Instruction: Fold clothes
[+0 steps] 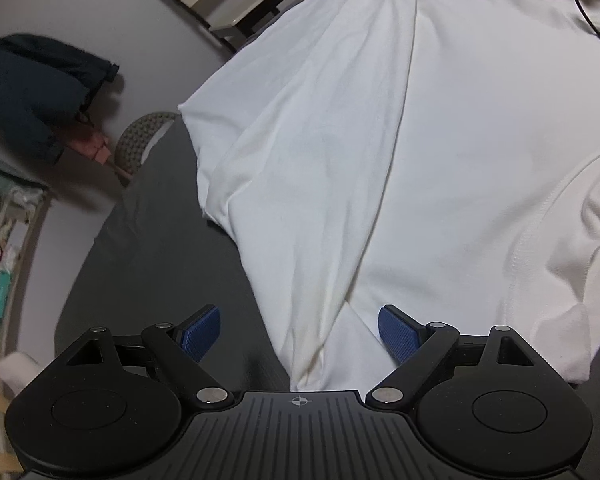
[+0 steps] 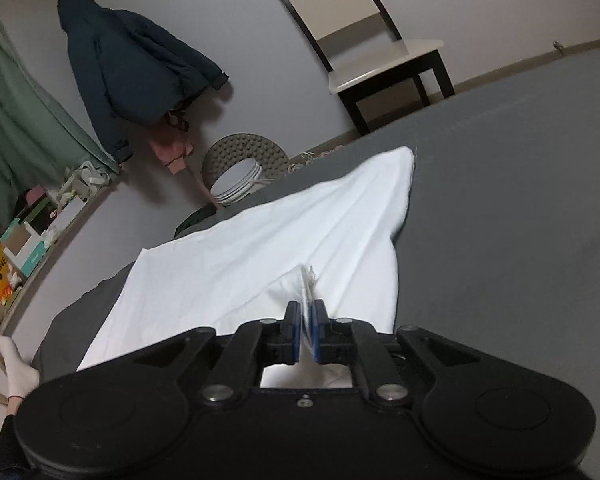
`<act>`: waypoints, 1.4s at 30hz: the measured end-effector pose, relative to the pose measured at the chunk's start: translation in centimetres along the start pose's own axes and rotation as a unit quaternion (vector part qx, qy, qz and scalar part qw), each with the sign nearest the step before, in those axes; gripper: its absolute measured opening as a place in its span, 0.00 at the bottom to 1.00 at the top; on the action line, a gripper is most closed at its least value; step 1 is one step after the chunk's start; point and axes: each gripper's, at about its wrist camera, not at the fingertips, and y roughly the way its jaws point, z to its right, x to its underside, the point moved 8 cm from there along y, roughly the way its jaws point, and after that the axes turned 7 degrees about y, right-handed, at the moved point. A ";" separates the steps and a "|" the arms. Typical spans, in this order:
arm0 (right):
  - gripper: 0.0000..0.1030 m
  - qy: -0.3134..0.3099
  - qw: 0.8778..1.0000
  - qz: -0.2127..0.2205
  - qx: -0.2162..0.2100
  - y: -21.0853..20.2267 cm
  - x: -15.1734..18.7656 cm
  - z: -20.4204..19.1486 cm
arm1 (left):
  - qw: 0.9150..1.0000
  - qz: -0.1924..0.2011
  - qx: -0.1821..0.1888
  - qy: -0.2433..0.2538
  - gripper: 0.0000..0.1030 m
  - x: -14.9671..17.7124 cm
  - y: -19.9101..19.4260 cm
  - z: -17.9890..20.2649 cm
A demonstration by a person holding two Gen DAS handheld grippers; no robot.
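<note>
A white garment [image 1: 380, 140] lies spread on a dark grey surface [image 1: 160, 240], creased lengthwise, with one part folded over at the right. My left gripper [image 1: 300, 334] is open, its blue pads [image 1: 202, 332] standing wide on either side of a bunched white fold that runs in between them, touching neither. In the right wrist view the same white garment [image 2: 260, 248] stretches away to a pointed corner. My right gripper [image 2: 307, 330] is shut on a pinched edge of the white cloth, which sticks up between the blue pads [image 2: 296, 330].
The grey surface [image 2: 500, 220] extends far to the right. Beyond its far edge stand a chair [image 2: 364, 36], a stack of plates [image 2: 236, 184] on a round stool, a dark jacket [image 2: 132, 68] hanging on the wall, and cluttered shelves [image 2: 24, 240]. A white-socked foot [image 2: 16, 364] shows at the lower left.
</note>
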 end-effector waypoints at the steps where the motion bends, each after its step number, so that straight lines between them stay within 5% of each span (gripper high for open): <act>1: 0.29 -0.002 1.000 0.004 0.002 -0.2 0.0 -0.2 | 1.000 -0.004 0.001 -0.010 0.84 0.3 0.1 -0.2; 3: 0.38 -0.006 1.000 0.016 0.006 -0.8 0.0 -0.7 | 0.999 -0.011 0.002 -0.033 0.84 0.8 0.2 -0.7; 8: 0.40 -0.038 0.999 0.028 -0.005 -3.4 0.7 -2.8 | 0.997 -0.029 -0.012 -0.070 0.84 1.7 0.3 -1.7; 12: 0.47 -0.065 0.996 0.006 -0.063 -5.4 3.1 -6.6 | 0.993 -0.030 -0.014 -0.117 0.84 2.0 -0.2 -2.2; 14: 0.51 -0.069 0.989 -0.042 -0.126 -5.6 5.5 -9.2 | 0.987 -0.017 -0.003 -0.162 0.84 2.1 -0.9 -2.5; 18: 0.51 -0.042 0.956 -0.180 -0.229 -4.5 13.1 -14.1 | 0.988 -0.036 -0.037 -0.144 0.84 3.0 -0.5 -2.6; 21: 0.51 -0.040 0.932 -0.270 -0.238 -2.9 19.7 -17.0 | 0.989 -0.053 -0.065 -0.124 0.84 3.7 -0.2 -2.6; 24: 0.51 -0.034 0.927 -0.304 -0.218 -1.5 23.8 -18.8 | 0.990 -0.063 -0.079 -0.099 0.84 3.7 0.2 -2.1; 27: 0.51 0.026 0.928 -0.304 -0.216 -0.2 25.4 -19.3 | 0.992 -0.055 -0.071 -0.092 0.84 3.2 0.2 -1.7; 32: 0.46 0.088 0.932 -0.261 -0.234 1.4 25.5 -19.8 | 0.989 -0.076 -0.114 -0.062 0.84 3.2 1.3 -2.1; 35: 0.33 0.127 0.932 -0.242 -0.237 2.4 25.5 -18.9 | 0.986 -0.088 -0.140 -0.036 0.84 2.8 1.7 -2.0; 38: 0.07 0.152 0.926 -0.242 -0.247 2.7 25.7 -18.2 | 0.981 -0.105 -0.161 -0.013 0.85 2.6 1.9 -2.0; 42: 0.04 0.128 0.922 -0.223 -0.289 1.0 25.0 -19.4 | 0.976 -0.128 -0.175 -0.003 0.84 2.7 2.1 -2.4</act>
